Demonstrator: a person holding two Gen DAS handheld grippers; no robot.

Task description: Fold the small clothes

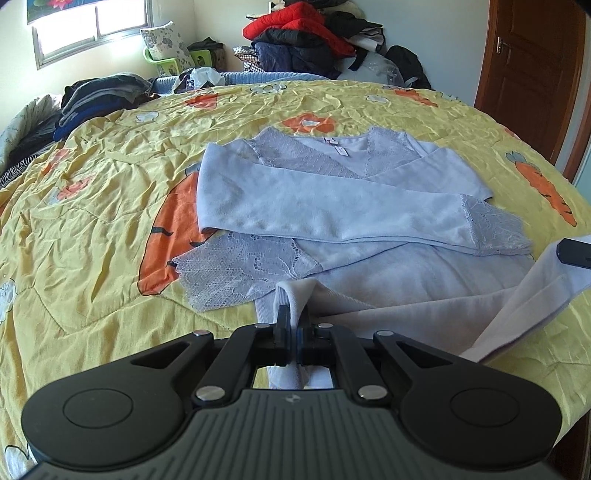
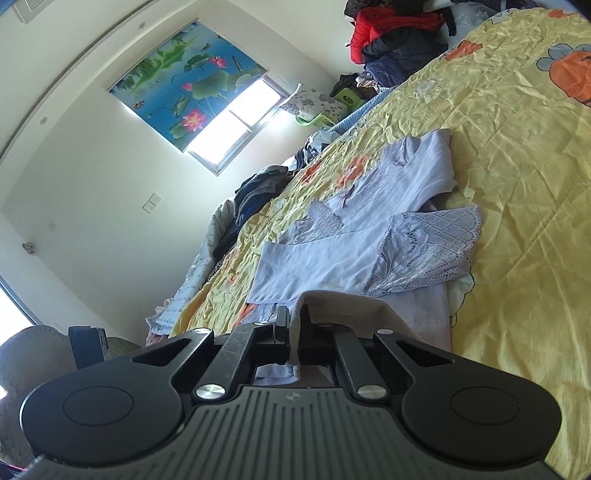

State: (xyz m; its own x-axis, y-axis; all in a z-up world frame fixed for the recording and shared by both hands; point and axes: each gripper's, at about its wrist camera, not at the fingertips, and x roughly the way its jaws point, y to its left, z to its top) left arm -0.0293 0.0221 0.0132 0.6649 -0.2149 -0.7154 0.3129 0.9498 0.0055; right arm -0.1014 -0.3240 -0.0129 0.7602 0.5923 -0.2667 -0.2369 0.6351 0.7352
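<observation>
Left wrist view: your left gripper point(image 1: 294, 314) is clenched on the hem of the pale lilac top point(image 1: 332, 192), a fold of ribbed edge pinched between the fingers point(image 1: 283, 315) and lifted off the yellow carrot-print quilt point(image 1: 92, 206). The top lies spread mid-bed, both sleeves crossed over the chest, lace cuffs point(image 1: 243, 273) fanned out left & right, neckline w/ label pointing away from you. Only this view shows the brown door point(image 1: 532, 74) at far right, and the tip of your right gripper point(image 1: 574, 253) at the right edge, gripping the far hem corner so the hem runs raised between the two. Bare quilt lies open to the left of the top and beyond its neckline; the bed's near edge drops away at lower right. Right wrist view: the frame is tilted; your right gripper point(image 2: 294, 317) is closed tight on the same hem, cloth draped over the fingers point(image 2: 283, 319). Only here: the lotus-print blind point(image 2: 184, 81) over the bright window point(image 2: 240, 122), a wall switch point(image 2: 151, 203), and the left gripper's body at lower left. Both views share the heap of red & dark jackets point(image 2: 391, 33) at the bed's far end and the stack of dark folded clothes point(image 2: 258, 192) along its window side. Wide open quilt right of the top.
</observation>
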